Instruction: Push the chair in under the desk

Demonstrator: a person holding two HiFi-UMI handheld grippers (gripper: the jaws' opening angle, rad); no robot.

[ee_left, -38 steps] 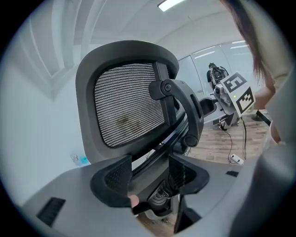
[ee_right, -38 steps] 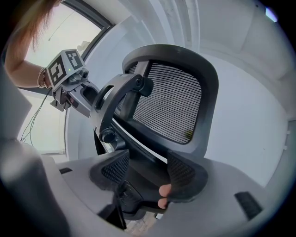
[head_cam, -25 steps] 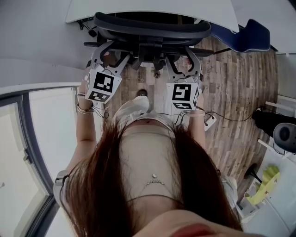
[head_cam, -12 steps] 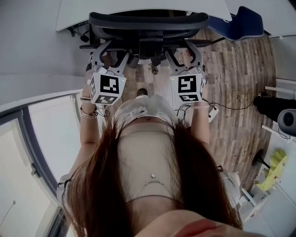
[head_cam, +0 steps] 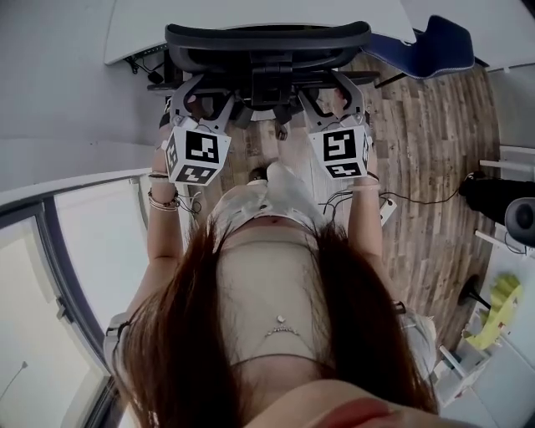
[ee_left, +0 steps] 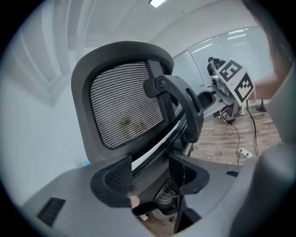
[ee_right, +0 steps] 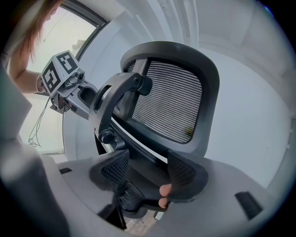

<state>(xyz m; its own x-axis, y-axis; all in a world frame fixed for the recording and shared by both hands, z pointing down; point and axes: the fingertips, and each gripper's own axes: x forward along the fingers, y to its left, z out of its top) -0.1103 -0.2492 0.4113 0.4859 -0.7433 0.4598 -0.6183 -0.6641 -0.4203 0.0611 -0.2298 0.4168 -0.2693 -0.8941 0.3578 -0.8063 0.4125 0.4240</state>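
Left gripper [head_cam: 201, 94] and right gripper [head_cam: 333, 92], both with jaws apart, bear on the chair [head_cam: 267, 40] back, seat mostly under the desk [head_cam: 251, 12]; push evenly and straight so it doesn't swivel.

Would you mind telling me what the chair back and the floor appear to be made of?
The chair back looks like grey woven mesh with fine horizontal ribbing, stretched in a matte dark frame, probably plastic. The floor looks like wood or wood-look planks, judging by its streaked grain and board seams.
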